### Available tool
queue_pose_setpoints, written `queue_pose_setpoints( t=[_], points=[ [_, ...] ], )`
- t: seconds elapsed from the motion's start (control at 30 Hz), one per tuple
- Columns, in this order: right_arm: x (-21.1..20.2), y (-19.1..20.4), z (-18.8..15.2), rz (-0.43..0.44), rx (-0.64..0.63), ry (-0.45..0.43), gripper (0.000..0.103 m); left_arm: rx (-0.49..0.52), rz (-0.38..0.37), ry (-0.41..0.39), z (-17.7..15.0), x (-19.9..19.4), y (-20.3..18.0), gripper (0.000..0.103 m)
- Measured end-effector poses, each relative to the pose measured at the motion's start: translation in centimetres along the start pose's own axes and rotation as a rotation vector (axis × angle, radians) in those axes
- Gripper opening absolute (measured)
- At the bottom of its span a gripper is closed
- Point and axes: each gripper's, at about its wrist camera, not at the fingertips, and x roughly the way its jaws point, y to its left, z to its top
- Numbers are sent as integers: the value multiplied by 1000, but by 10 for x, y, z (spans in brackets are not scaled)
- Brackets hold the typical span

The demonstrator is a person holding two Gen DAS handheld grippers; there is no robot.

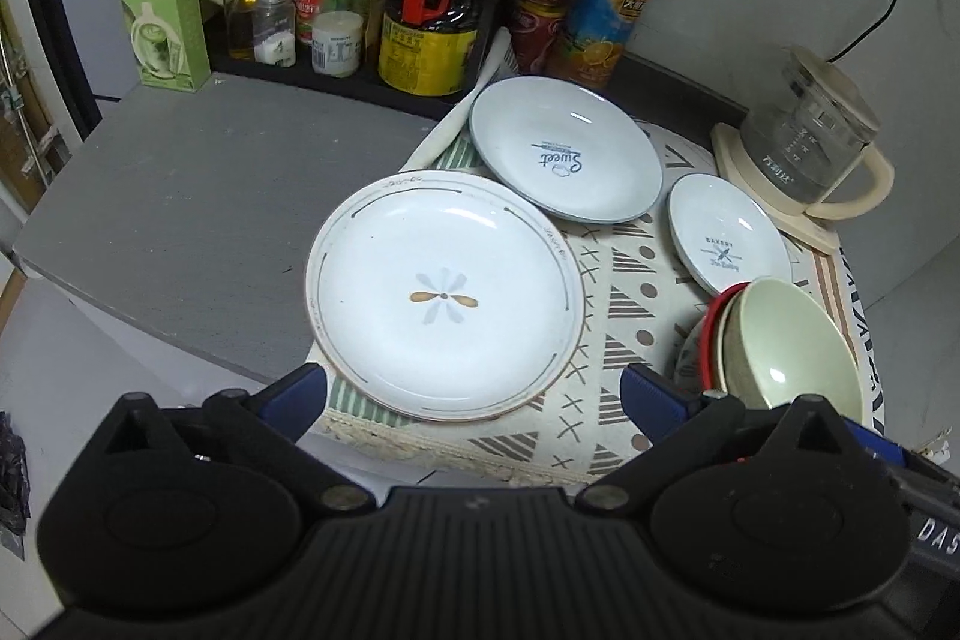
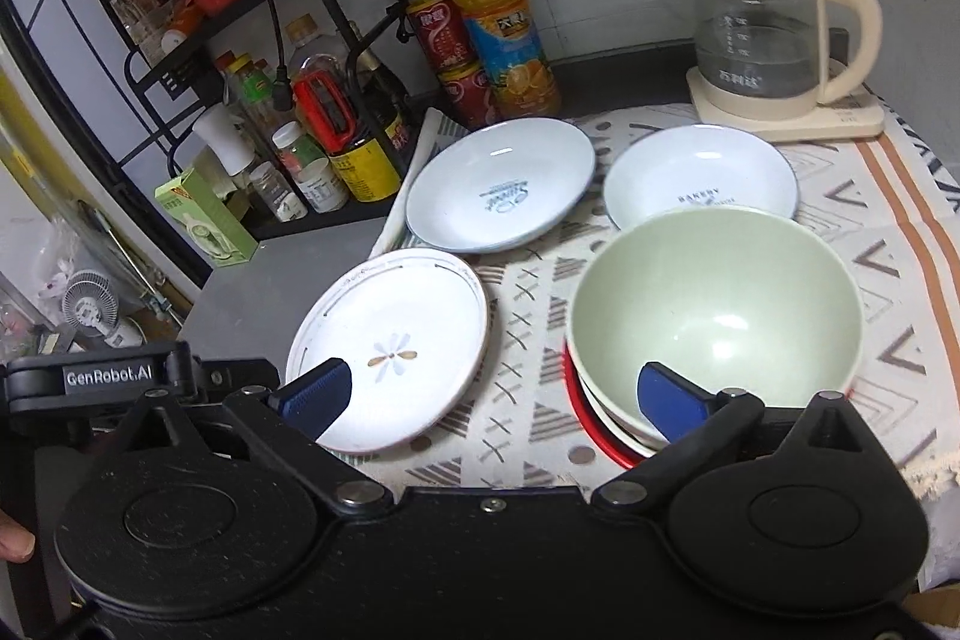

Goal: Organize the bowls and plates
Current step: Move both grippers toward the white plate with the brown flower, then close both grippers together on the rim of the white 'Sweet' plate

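Left wrist view: the left gripper (image 1: 474, 394) was held apart, empty, before the flower plate (image 1: 444, 295) at frame centre. Bowls (image 2: 714, 322) were nested lower right (presumably to save space), the right gripper (image 2: 492, 394) spread beside them.

Left of the flower plate (image 1: 444, 295) the grey counter (image 1: 180, 220) lies bare; behind it bottles (image 1: 420, 10) crowd, right of it stacked bowls (image 2: 714, 322) block.
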Motion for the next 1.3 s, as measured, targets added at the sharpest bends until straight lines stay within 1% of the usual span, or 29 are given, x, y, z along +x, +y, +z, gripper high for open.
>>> queue_pose_setpoints(
  t=[0.1,0.23,0.3,0.33,0.43,0.5,0.63,0.7,0.8,0.93,1.07,1.2,1.3],
  points=[
    [8,6,7,-17,6,-2,103,10,-6,8,6,6,8,103],
    [21,13,15,-41,-6,11,102,0,-32,55,19,18,21,103],
    [30,17,21,-65,-19,18,102,7,-24,56,27,24,25,103],
    [34,17,24,-61,-12,16,102,12,-23,58,31,28,27,103],
    [43,21,35,-44,23,4,102,21,-51,60,46,41,33,102],
    [52,26,42,-66,10,-3,102,30,-53,70,58,49,35,102],
    [74,22,52,-103,71,18,96,66,-86,67,79,65,35,101],
    [83,22,56,-125,78,19,94,76,-112,75,90,74,35,101],
    [94,22,63,-143,99,16,90,116,-131,72,104,87,32,100],
    [109,19,72,-181,133,12,89,128,-159,76,121,105,31,100],
    [126,16,77,-202,164,27,85,145,-179,79,135,122,29,95],
    [143,15,81,-218,193,35,84,154,-197,94,147,140,26,90],
    [155,15,83,-229,214,45,84,167,-212,112,154,154,23,82]
  ],
)
